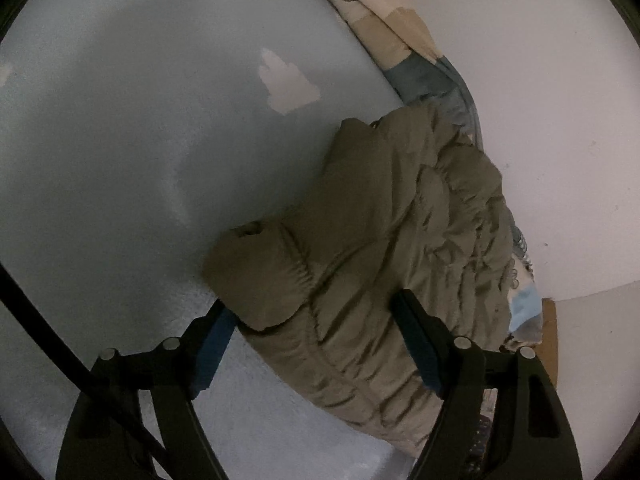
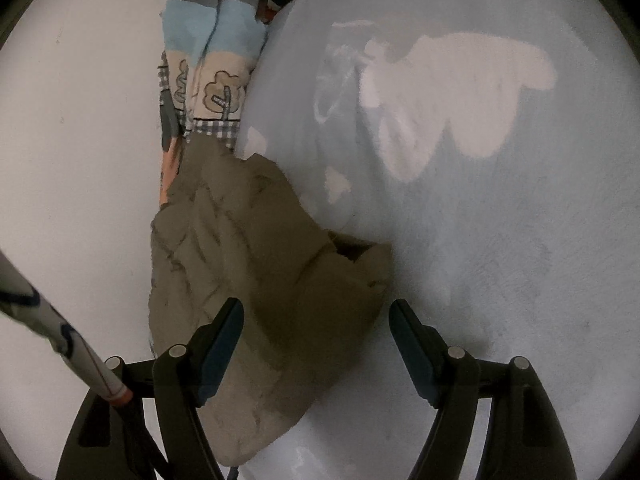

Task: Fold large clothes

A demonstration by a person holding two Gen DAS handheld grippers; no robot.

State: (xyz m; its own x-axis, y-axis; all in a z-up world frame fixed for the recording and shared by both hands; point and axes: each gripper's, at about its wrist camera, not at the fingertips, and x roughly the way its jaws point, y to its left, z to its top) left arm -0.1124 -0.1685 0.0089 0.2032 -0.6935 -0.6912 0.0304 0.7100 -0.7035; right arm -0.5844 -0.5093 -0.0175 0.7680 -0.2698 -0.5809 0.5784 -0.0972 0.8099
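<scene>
1. Left hand-held gripper (image 1: 316,316) at 6 o'clock of the left wrist view: jaws apart, blue pads facing each other, olive padded jacket (image 1: 384,248) lying between them; whether the pads press the fabric cannot be told.
2. Black cable (image 1: 44,316) crossing at 8 o'clock, beside the left finger.
3. Right hand-held gripper (image 2: 316,320) at 6 o'clock of the right wrist view: jaws apart, the left pad over the jacket, the right pad over the bare surface, clear of the cloth.
4. White rod with an orange tip (image 2: 72,344) slanting in at 8 o'clock; dark marks on it, not readable.
5. Jacket bunched and quilted, sleeve cuff (image 1: 248,236) toward 9 o'clock of centre, lying on a pale blue sheet (image 1: 140,140) at its edge.
6. Pale patches (image 2: 452,92) on the sheet toward 1 o'clock in the right view.
7. Farther off, patterned quilt (image 2: 212,56) at 11 o'clock, with tree drawings and checked bands, touching the jacket's far end.
8. No brand, label or legible writing anywhere.
9. White wall (image 1: 540,80) at 2 o'clock, behind the quilt.
</scene>
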